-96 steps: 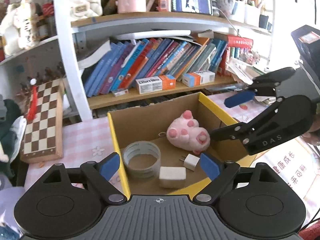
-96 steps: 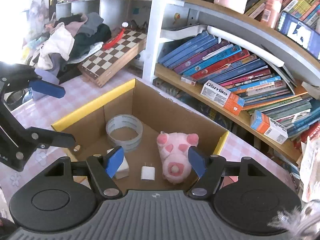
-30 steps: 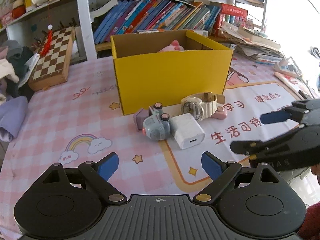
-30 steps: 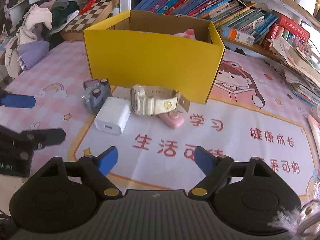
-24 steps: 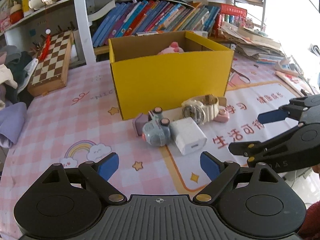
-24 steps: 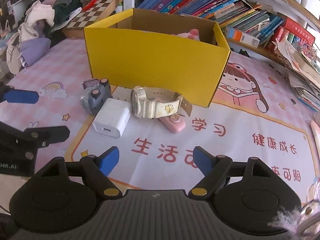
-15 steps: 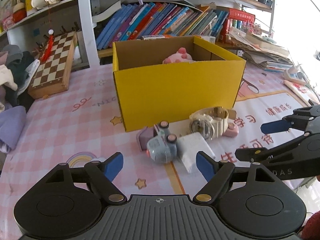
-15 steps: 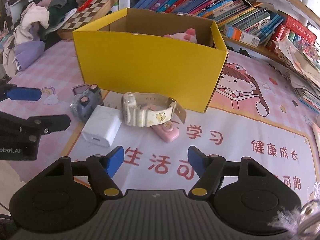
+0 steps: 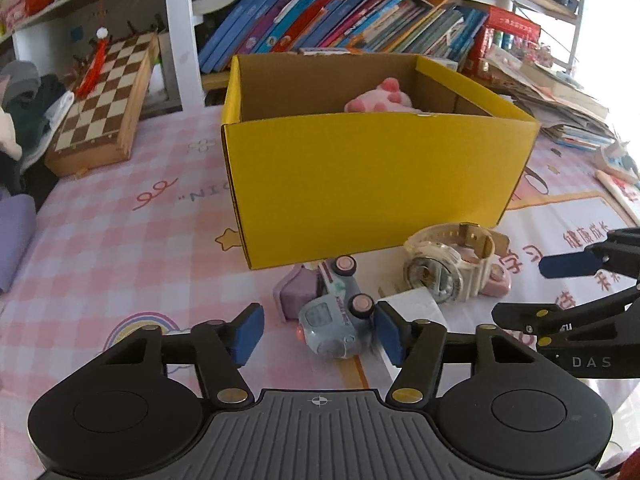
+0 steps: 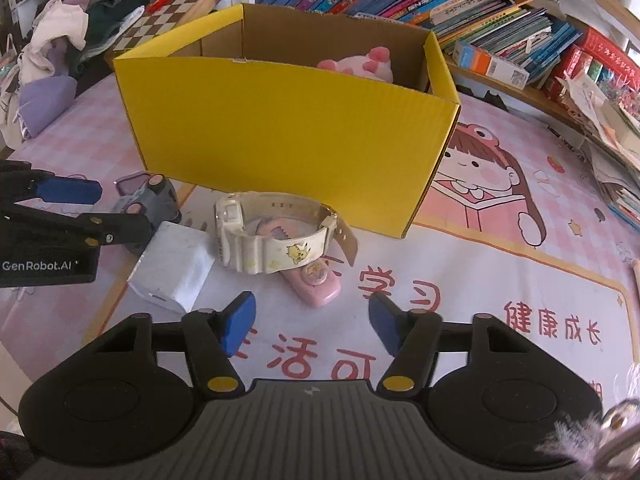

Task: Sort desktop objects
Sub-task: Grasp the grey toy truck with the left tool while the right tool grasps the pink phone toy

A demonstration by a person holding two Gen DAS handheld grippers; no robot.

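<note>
The left hand-held gripper points down at the desk with its jaws closing around a small grey-blue toy car, which lies on its side between the blue pads; the right pad sits against the car's wheel side, while the left pad stands clear of it, so nothing is gripped yet. Just beyond the car, touching it, is a small lilac block, and to the right of the car, partly behind the right pad, lies a white charger cube. A little farther and to the right a cream wristwatch rests on its side over a pink flat object. The right hand-held gripper hovers above the printed mat, its jaws closing too but with only bare mat between the pads; it holds nothing. Just ahead of it lies the pink flat object, with the wristwatch leaning over its far end, and to the left of that the charger cube and then the toy car, next to the left hand-held gripper's fingers coming in from the left edge. Beyond all of these stands the open yellow cardboard box, its near wall close behind the watch, and a pink plush toy shows above its rim at the far right side. Farther still are a chessboard to the left, a heap of clothes, and a shelf of leaning books.
</note>
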